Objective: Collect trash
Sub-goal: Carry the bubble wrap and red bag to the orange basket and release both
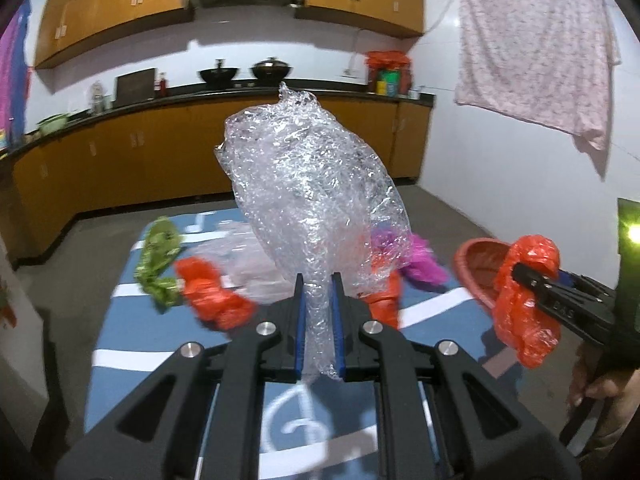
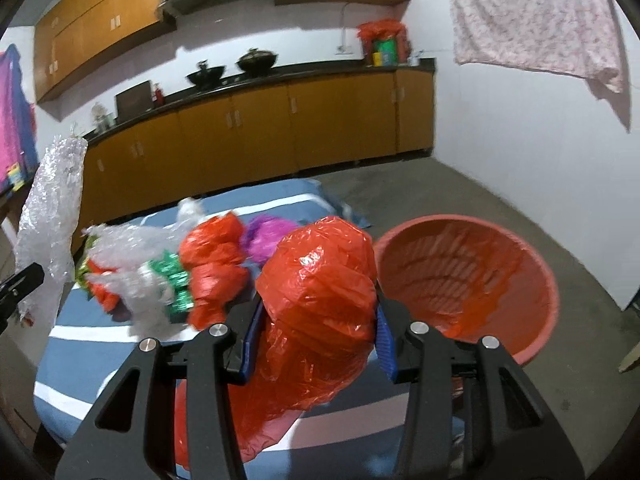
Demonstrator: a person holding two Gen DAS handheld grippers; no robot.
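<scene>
Currently both grippers are loaded above the blue striped table cover (image 1: 120, 332). Left gripper (image 1: 319, 320) pinches the tail of a clear crinkled plastic bag (image 1: 308, 184), which stands up above the jaws. Right gripper (image 2: 316, 340) is clamped on a crumpled red plastic bag (image 2: 320, 280), near the red basket (image 2: 536, 280) on the floor to the right. More scraps lie on the far cover: red (image 2: 216, 268), purple (image 2: 264, 236), green (image 1: 158, 264), clear film (image 2: 132, 264). Judgement: carry the red bag fully over the basket's rim before opening; light film may cling to the pads, so open wide.
</scene>
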